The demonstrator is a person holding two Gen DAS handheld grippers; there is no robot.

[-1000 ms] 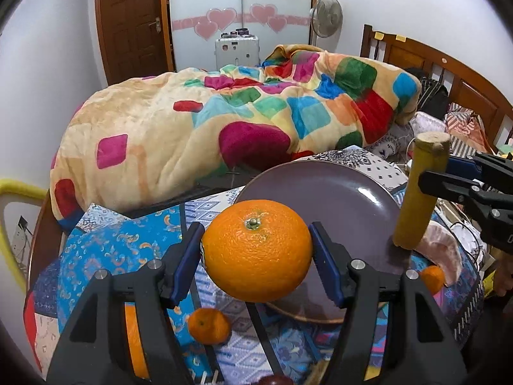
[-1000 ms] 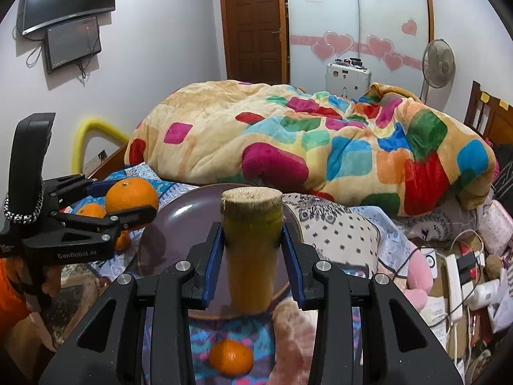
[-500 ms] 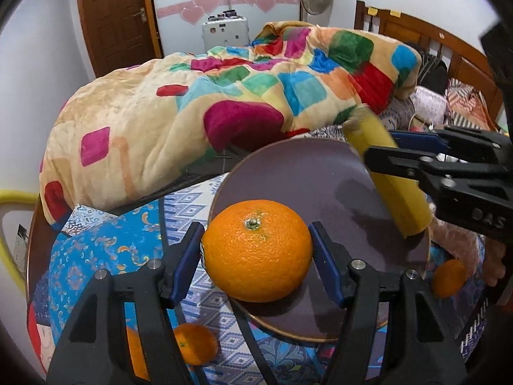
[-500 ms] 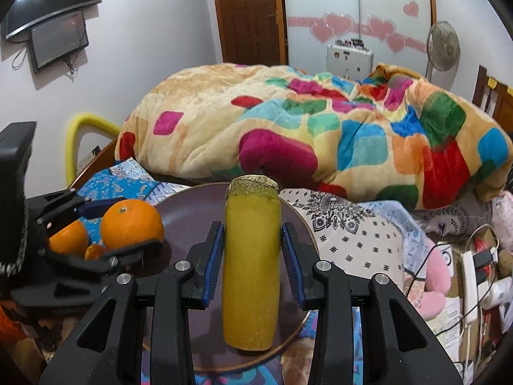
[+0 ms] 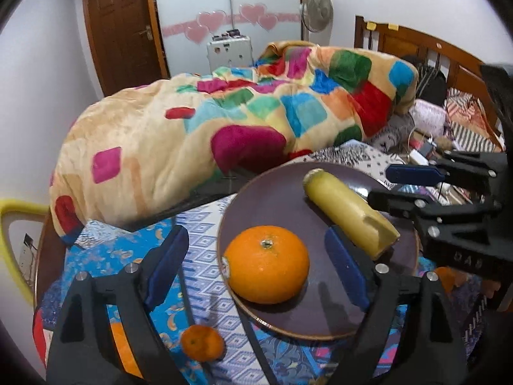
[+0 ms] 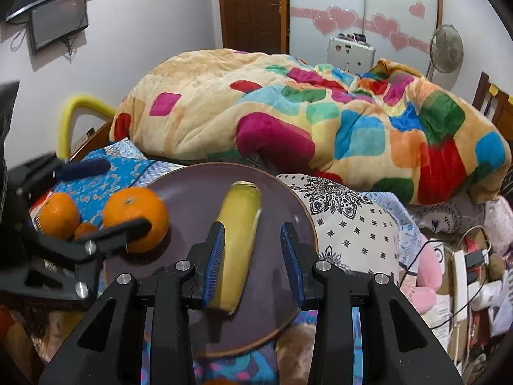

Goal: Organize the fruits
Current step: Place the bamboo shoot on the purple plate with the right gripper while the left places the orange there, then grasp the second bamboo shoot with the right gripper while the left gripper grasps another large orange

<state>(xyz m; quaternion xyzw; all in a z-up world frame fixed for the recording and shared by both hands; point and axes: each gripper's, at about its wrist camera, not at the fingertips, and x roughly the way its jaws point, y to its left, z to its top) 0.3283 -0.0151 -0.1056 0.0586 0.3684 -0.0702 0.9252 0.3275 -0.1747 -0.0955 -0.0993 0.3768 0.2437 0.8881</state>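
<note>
Small orange mandarin (image 5: 202,342): lies on the blue patterned cloth (image 5: 105,250), near the plate's left edge.
Left gripper (image 5: 256,263): jaws spread wide, clear of the fruit on both sides.
Large round orange (image 5: 266,264): rests on the dark purple round plate (image 5: 272,199), at its left rim.
Yellow cylindrical fruit piece (image 5: 349,213): lies flat on the plate, right of the orange.
Right gripper (image 6: 253,256): jaws parted; left pad beside the yellow piece, right pad apart from it.

a bed (image 5: 426,46) is carrying a blue patterned cloth (image 5: 105,256), a black-and-white patterned cloth (image 6: 349,221) and a bunched multicoloured blanket (image 5: 224,122). a dark purple plate (image 5: 275,199) is resting across both cloths. a small orange (image 5: 202,342) is lying on the blue cloth, just beside the plate rim.
</note>
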